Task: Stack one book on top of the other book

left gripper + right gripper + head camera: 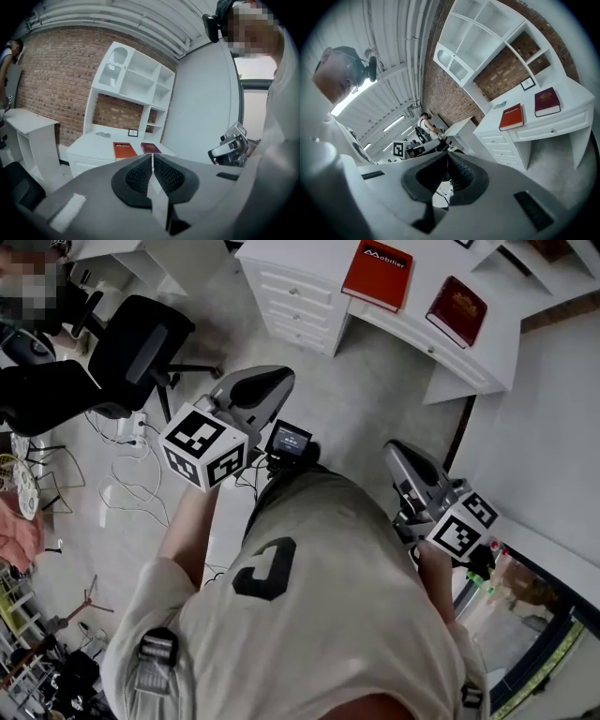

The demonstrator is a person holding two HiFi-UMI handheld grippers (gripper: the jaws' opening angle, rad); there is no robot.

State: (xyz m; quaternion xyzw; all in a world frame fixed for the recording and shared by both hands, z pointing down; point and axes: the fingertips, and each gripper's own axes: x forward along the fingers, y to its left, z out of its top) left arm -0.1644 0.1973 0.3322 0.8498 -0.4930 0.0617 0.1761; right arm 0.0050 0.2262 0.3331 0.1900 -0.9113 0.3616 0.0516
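White desk (314,259) with two books, flat, unstacked; light floor (375,409) in front of it.

Desk top: red book (378,273) with white lettering on its cover lies flat above the drawer stack. Maroon book (457,310) lies flat just beside it, towards the desk's open end; a strip of bare top shows between them, no contact, neither on the other. Behind the books, near the brick wall: small framed picture (528,83), upright, and a flat grey object (500,104), kind not clear. White shelf unit (136,82) stands on the desk's rear edge. Floor: black office chair (141,343) and loose cables (131,486), well apart from the desk.
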